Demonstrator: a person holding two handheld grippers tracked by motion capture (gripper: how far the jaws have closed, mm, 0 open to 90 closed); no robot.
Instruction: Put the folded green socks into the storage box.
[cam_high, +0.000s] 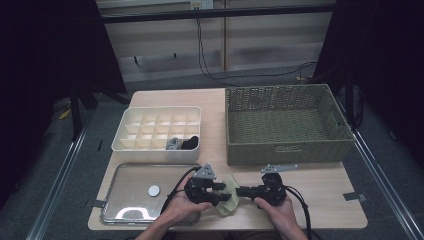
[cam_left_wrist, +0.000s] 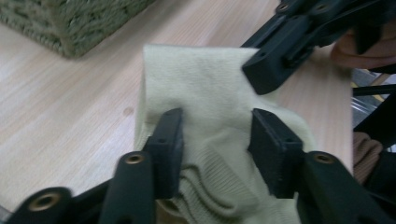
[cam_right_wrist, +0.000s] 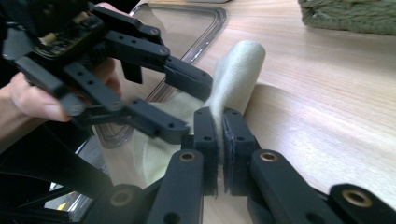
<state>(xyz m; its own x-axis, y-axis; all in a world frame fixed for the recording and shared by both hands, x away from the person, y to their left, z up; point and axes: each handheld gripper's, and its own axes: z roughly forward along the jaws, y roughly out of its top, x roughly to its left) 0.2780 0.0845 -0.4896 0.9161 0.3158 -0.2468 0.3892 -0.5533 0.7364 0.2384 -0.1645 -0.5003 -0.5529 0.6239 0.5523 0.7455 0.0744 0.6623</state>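
The pale yellow-green sock (cam_high: 229, 194) lies at the near edge of the wooden worktop (cam_high: 320, 192), between the two hands, just beside the right rim of the metal tray (cam_high: 131, 176) and in front of the woven basket (cam_high: 286, 122).

The right tool (cam_right_wrist: 219, 133) has its jaws drawn together on a raised fold of the sock: in the right gripper view the two black pads press on the fabric from both sides, with only the thin cloth between them. The fold stands up from the worktop and leans away from the tool.

The left tool (cam_left_wrist: 217, 133) stands with its jaws apart, about halfway open. In the left gripper view the ribbed part of the sock lies between its two pads, which sit on the fabric at either side without squeezing it. The right tool's tip reaches in from the upper right of that view and rests on the same sock.

In the high view both tools point toward each other over the sock. A divided white box (cam_high: 159, 129) sits behind the tray.
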